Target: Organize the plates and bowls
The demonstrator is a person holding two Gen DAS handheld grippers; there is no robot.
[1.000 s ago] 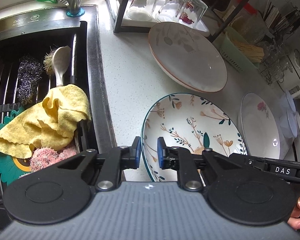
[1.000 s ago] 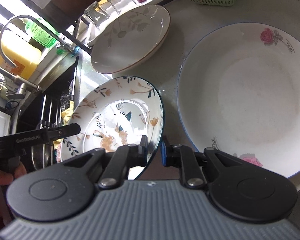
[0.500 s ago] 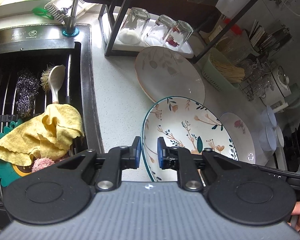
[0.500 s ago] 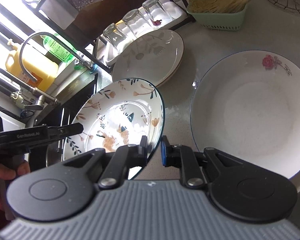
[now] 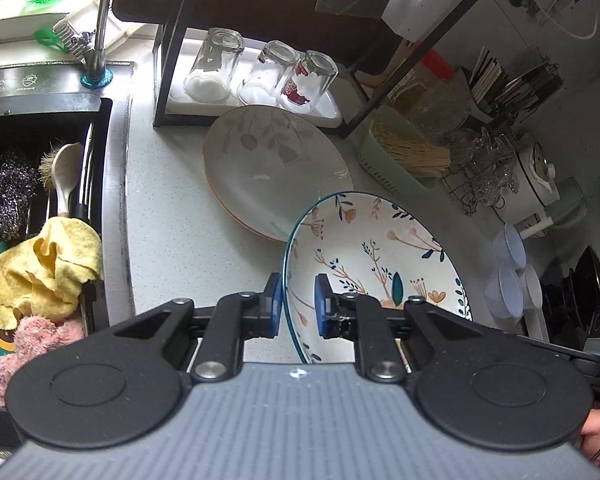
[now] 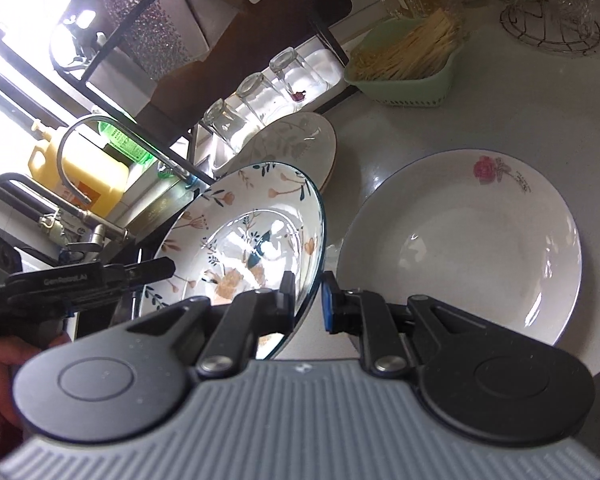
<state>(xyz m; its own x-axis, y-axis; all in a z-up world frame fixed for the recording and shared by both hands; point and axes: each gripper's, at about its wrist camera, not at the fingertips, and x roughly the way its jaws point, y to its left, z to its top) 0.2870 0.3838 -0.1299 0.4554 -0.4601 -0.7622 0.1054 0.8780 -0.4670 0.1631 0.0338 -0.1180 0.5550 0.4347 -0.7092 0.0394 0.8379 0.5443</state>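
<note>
**Floral plate held by both rims above the counter**

The left hand-held gripper point(image 5: 296, 306) is nearly closed, its blue pads pinching the left rim of the floral plate point(image 5: 380, 264). The right hand-held gripper point(image 6: 309, 300) is likewise almost shut on the opposite rim of that plate, so each side carries part of the weight and the dish does not swing from a single thin edge. The plate appears tilted and clear of the counter point(image 5: 172, 216), which suggests it is in transit, not resting.

Far of it lies the pale leaf-pattern plate point(image 5: 276, 168), flat on the counter just in front of the rack holding upturned glasses point(image 5: 260, 72). To the right sits the white rose plate point(image 6: 472, 240), also flat. Either could serve as the base of a stack; which one is meant cannot be told. The sink point(image 5: 40, 200) to the left holds a yellow cloth point(image 5: 44, 264) and scrubbers, apart from the dishes.
</note>
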